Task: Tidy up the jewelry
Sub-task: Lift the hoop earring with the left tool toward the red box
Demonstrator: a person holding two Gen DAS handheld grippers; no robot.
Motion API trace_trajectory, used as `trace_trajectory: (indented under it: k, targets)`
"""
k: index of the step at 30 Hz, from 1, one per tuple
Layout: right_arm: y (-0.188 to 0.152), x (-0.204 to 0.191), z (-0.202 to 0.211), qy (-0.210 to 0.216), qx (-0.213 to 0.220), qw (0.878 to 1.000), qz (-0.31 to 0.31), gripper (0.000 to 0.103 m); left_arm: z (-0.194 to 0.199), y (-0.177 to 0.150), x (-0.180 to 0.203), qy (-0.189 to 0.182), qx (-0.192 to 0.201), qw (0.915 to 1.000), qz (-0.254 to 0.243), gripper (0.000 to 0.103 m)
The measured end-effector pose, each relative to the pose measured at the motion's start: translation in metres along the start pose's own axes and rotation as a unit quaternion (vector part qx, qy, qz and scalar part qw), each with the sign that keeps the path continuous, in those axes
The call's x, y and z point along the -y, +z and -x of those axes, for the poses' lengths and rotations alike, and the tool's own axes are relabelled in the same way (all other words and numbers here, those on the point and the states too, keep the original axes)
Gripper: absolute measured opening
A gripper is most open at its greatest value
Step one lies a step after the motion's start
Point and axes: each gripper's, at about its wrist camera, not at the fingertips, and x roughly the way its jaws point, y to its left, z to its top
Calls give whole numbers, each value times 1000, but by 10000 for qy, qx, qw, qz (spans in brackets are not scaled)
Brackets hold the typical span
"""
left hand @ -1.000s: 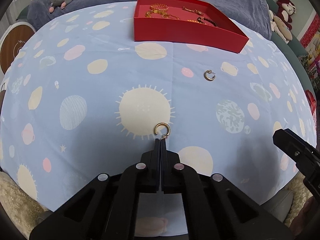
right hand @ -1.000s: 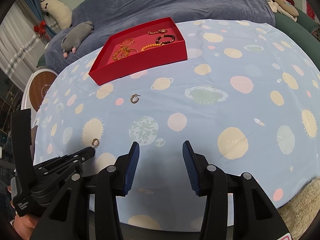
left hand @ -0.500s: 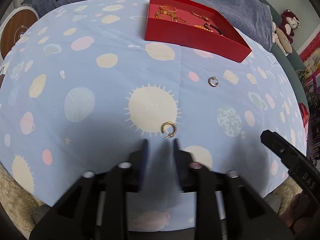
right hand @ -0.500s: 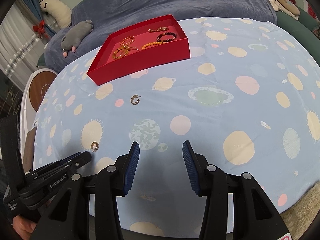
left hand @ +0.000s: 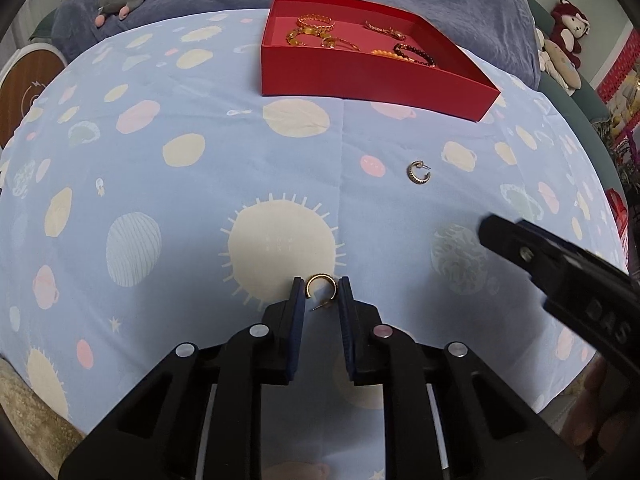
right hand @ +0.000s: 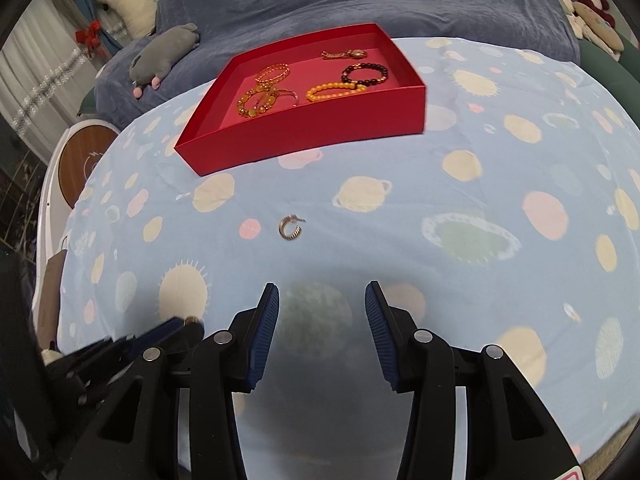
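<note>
L claw [left hand: 318, 290] straddling gold hoop earring [left hand: 321, 285], lower centre of frame; not yet pinched.
Jaws are apart w/ the hoop lying flat on the tabletop cloth [left hand: 200, 200] between the tips, post toward the camera. Best to sink the tips onto the fabric, centre on the ring, close slowly so it doesn't skid. R claw [right hand: 322, 294] also apart, empty; 2nd hoop earring [right hand: 291, 227] is mid-frame ahead of it, red tray [right hand: 304, 136] w/ bracelets upper centre.

Red box [left hand: 372, 76] — pale-blue cloth [left hand: 200, 200], cream suns, pink planets — gold earring [left hand: 321, 286]
</note>
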Motion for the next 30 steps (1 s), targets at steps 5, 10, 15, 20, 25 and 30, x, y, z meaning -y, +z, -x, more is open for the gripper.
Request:
trace_trajectory:
  k: [5,10,15,20,25,30]
  targets:
    - [21,-13,-23,40,-37,9999,153,44,-1,3,-2,-68,-33,9999,66,17]
    - [35,-23,-40,16,-67,9994,347,39,-2,4,-2,-78,-35,9999,79,17]
    - [39,-26,-54,-34,-181,9987,466,20,-2,5,-3,-118,-43,9999,115,17]
    - [35,-26,-54,-51,-163,9985,529,17,-2,5,-3,-105,-36,9999,116,17]
    - [32,-18,-44,-14,-114,9992,384,17,0,6,-3,-122,-62,9997,177,17]
    - [27,-6,-20,41,50,9998,203,17,8,10,-4,-178,26,9995,245,17]
